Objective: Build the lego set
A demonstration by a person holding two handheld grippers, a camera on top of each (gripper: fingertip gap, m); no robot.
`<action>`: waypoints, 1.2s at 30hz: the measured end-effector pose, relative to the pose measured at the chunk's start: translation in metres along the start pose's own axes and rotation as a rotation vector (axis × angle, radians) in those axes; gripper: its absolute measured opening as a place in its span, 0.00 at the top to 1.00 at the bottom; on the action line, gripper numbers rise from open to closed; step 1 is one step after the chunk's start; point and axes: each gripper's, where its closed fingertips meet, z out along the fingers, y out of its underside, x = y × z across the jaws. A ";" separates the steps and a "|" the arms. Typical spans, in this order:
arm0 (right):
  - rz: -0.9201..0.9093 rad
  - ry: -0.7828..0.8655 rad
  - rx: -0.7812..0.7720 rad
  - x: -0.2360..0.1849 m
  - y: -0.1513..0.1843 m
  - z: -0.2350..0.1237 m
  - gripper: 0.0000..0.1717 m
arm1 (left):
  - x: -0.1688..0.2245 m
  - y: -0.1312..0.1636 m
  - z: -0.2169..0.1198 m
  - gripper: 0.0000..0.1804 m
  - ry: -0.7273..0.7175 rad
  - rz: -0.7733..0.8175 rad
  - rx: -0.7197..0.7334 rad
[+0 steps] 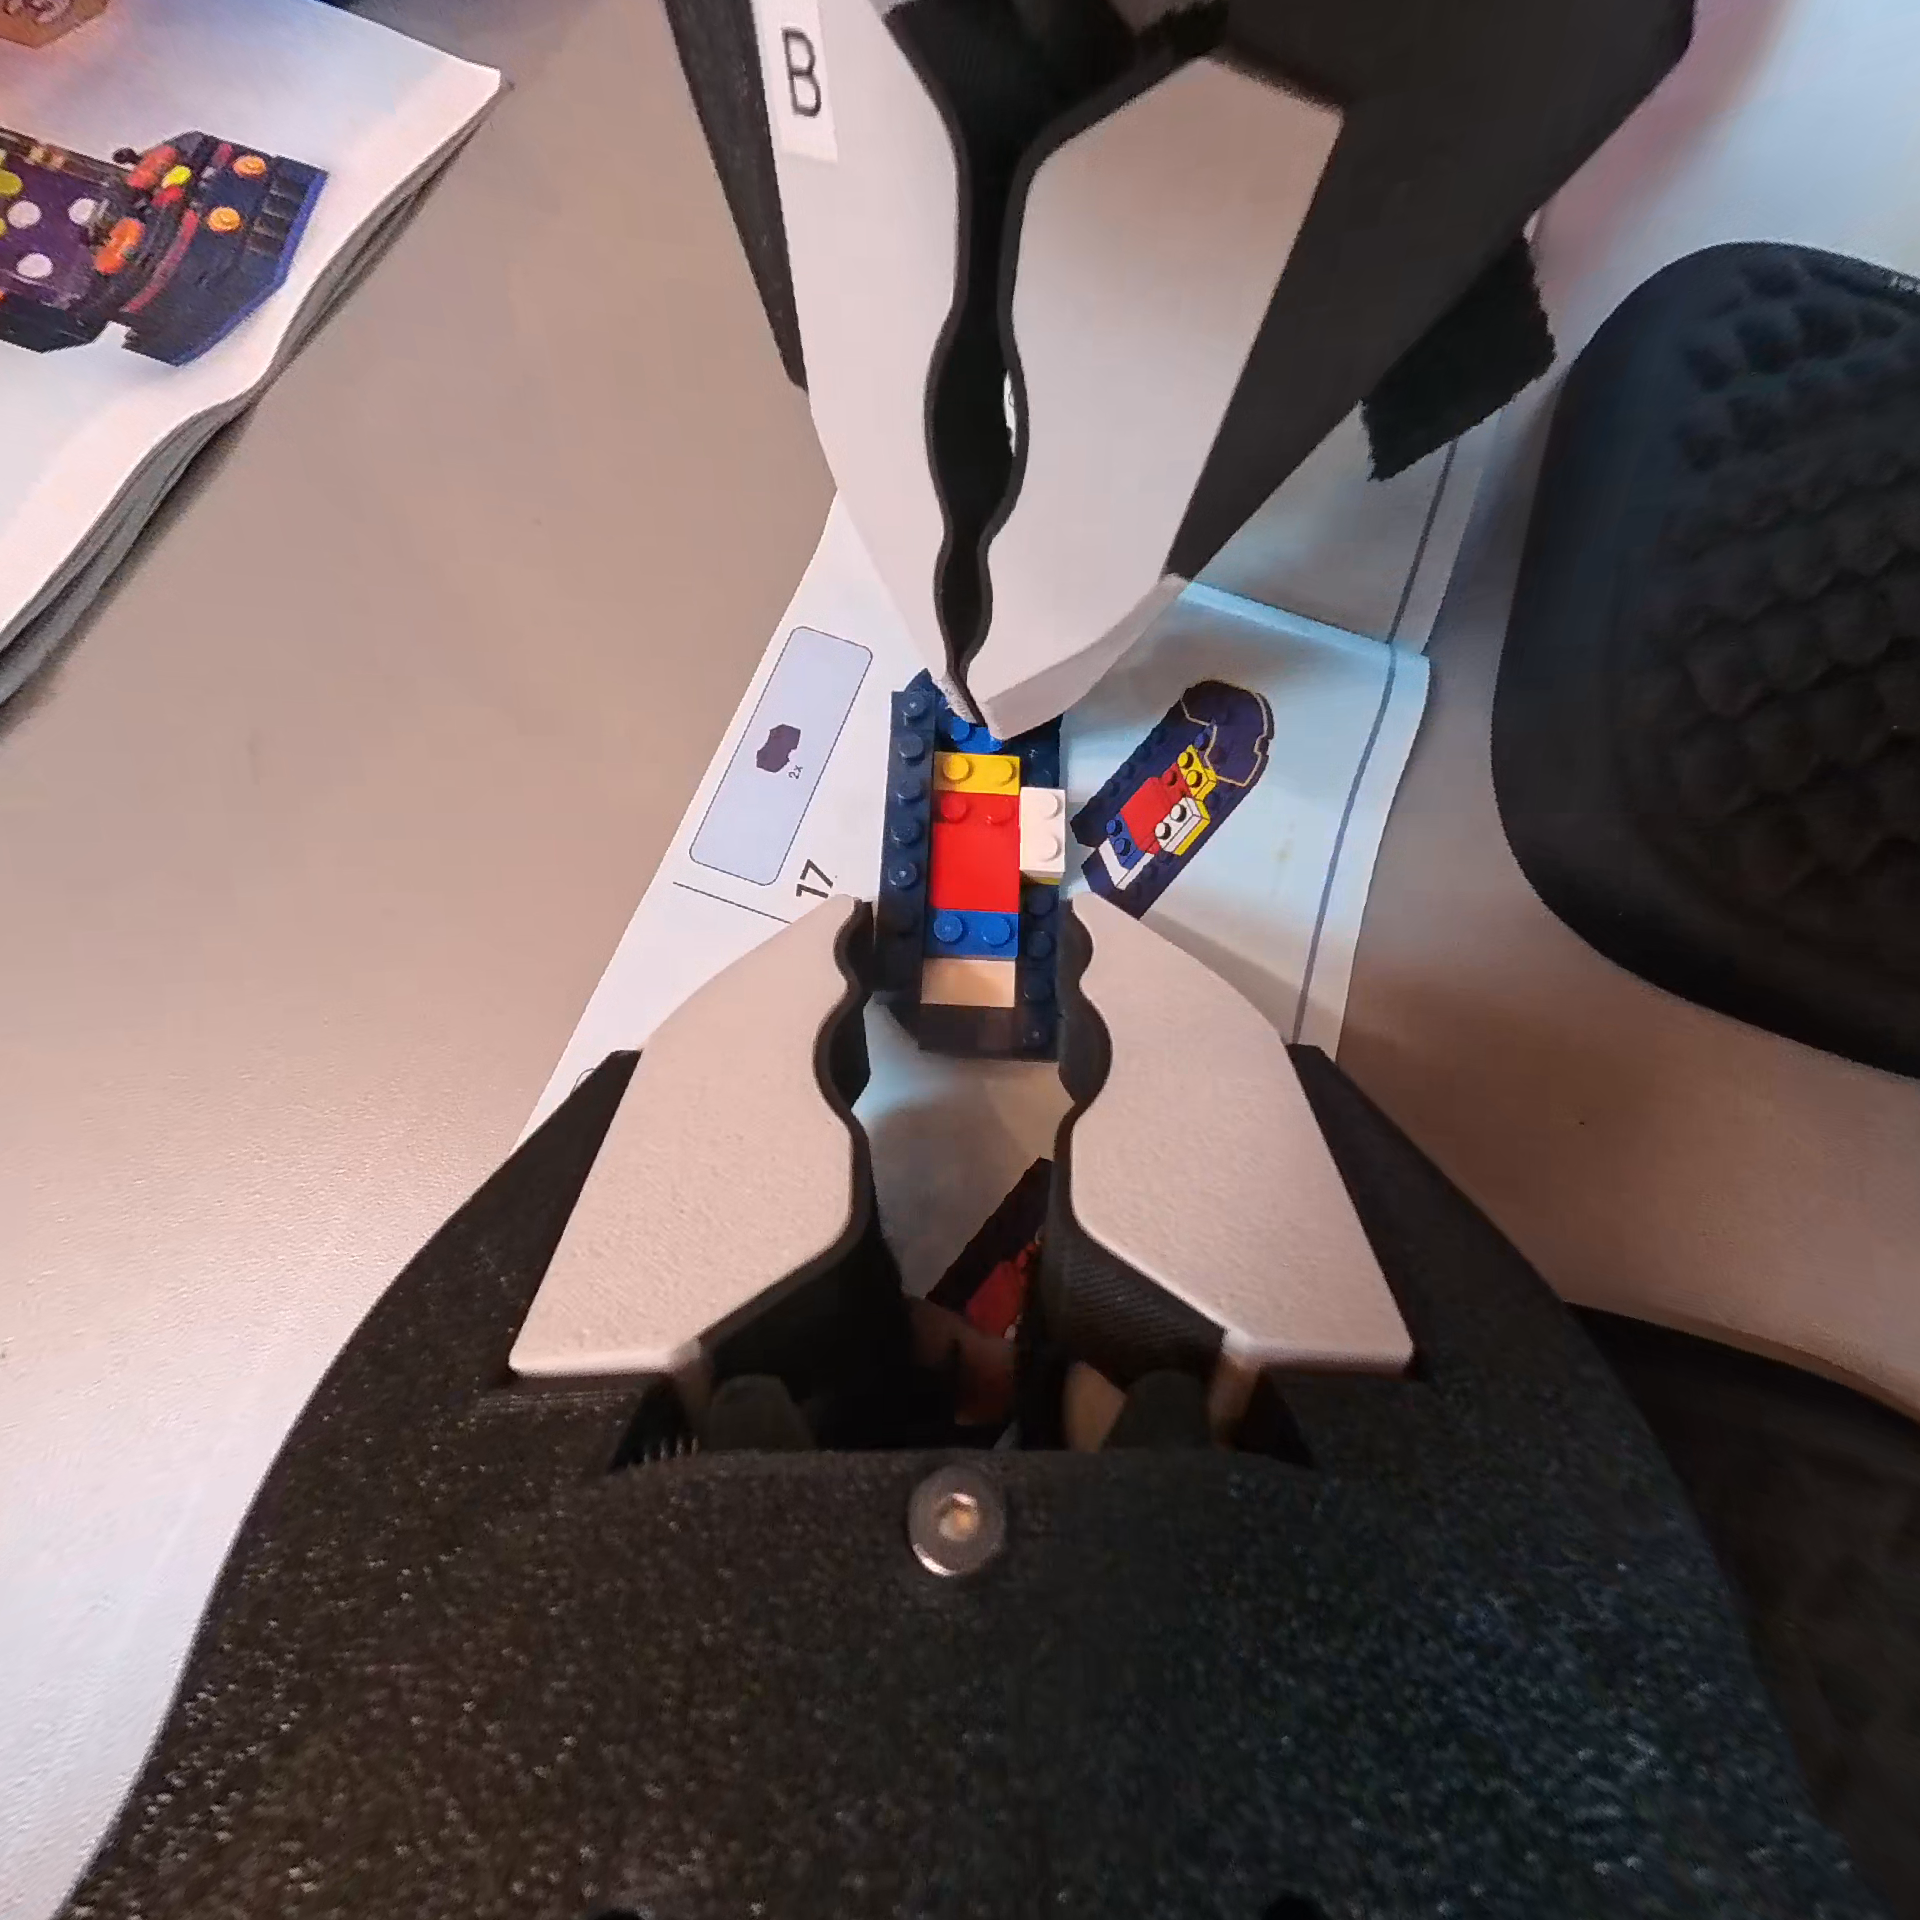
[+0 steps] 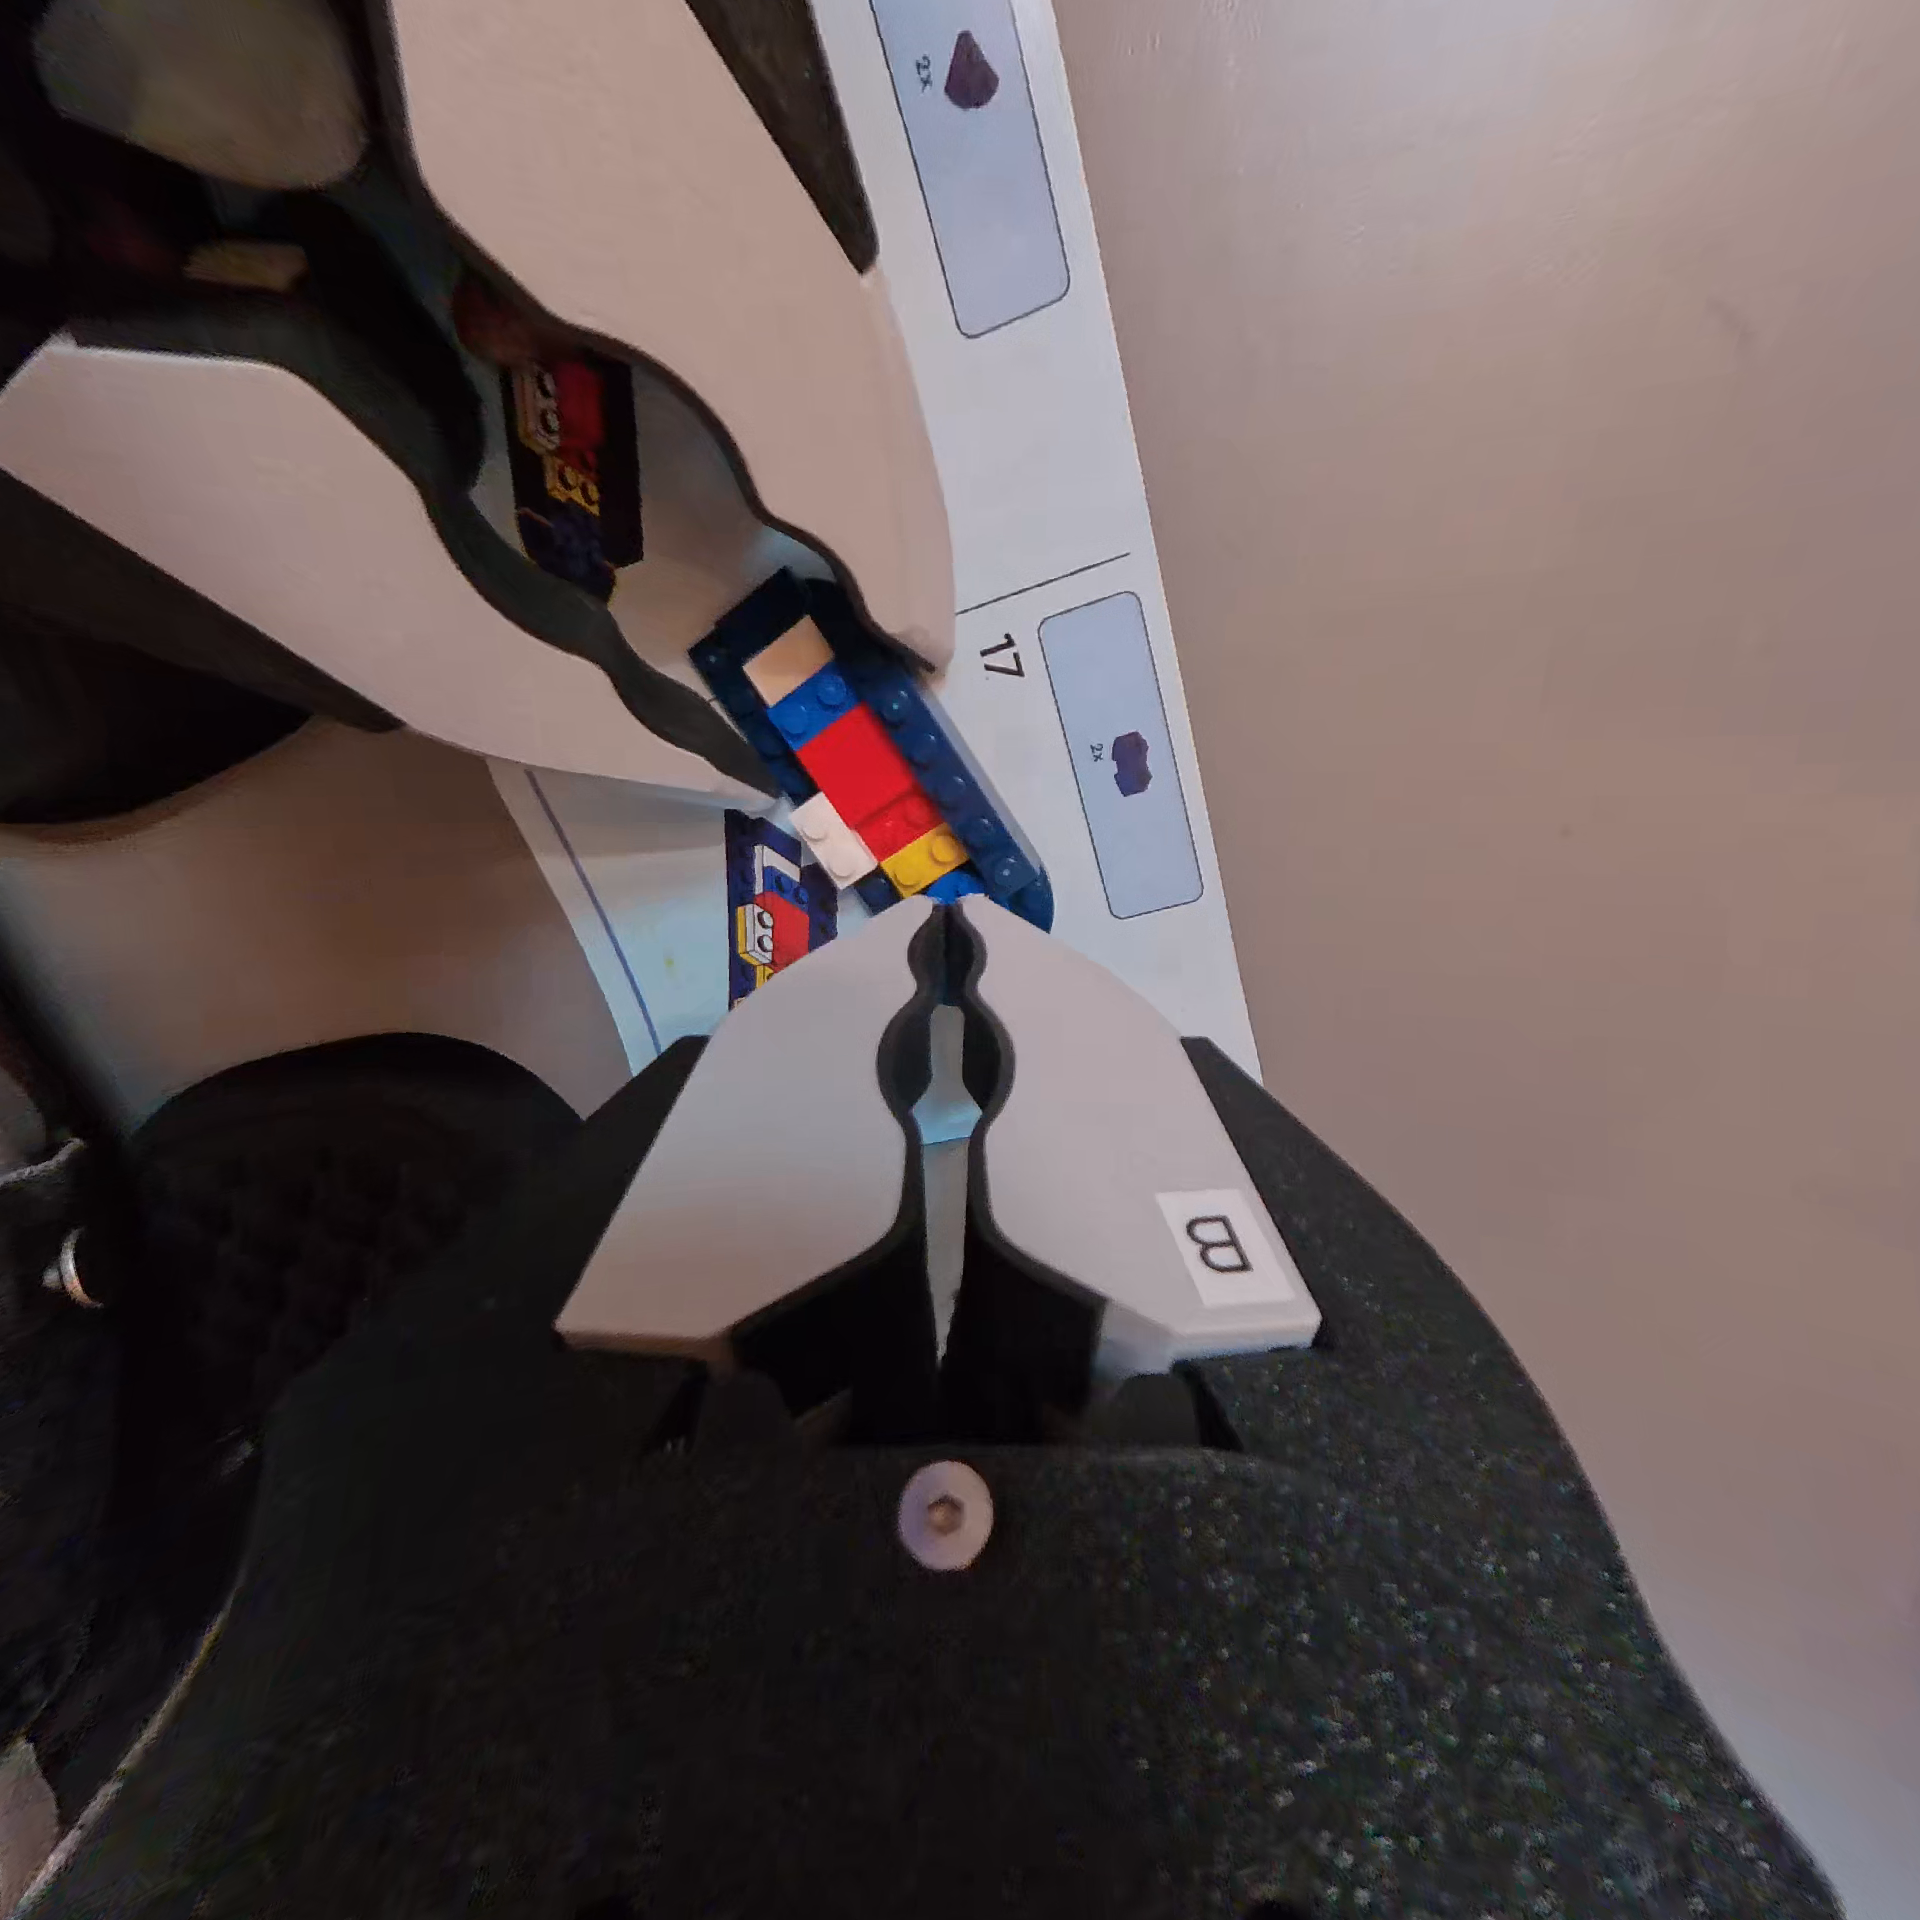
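The brick model, a dark blue plate carrying yellow, red, blue, tan and white bricks, lies on the open instruction booklet on the table. Your left gripper clamps the model's near end, pads pressing both long sides. Your right gripper is closed, its tips touching the model's far end. A black pad sits beside the booklet.

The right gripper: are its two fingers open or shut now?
Shut. The right gripper's fingertips meet with no gap, nothing visible between them, at the far end of the brick model.
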 end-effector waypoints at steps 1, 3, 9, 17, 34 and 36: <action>0.001 -0.001 0.001 0.000 0.000 0.000 1.00 | 0.000 0.000 0.000 0.82 0.000 0.000 0.000; -0.003 0.006 -0.005 0.000 0.000 0.000 1.00 | 0.000 0.000 0.000 0.82 0.000 -0.001 0.000; -0.019 0.006 -0.025 0.000 0.000 0.000 1.00 | 0.000 0.000 0.000 0.82 -0.001 0.000 0.000; -0.084 0.007 0.011 -0.001 -0.001 0.000 1.00 | -0.001 0.000 0.001 0.82 -0.004 0.005 -0.001; -0.232 -0.062 0.538 0.001 0.016 -0.003 0.83 | 0.001 0.000 0.000 0.81 0.022 -0.002 0.001; -0.236 -0.060 0.547 -0.001 0.016 -0.002 0.83 | 0.004 0.001 -0.001 0.79 0.034 0.017 0.000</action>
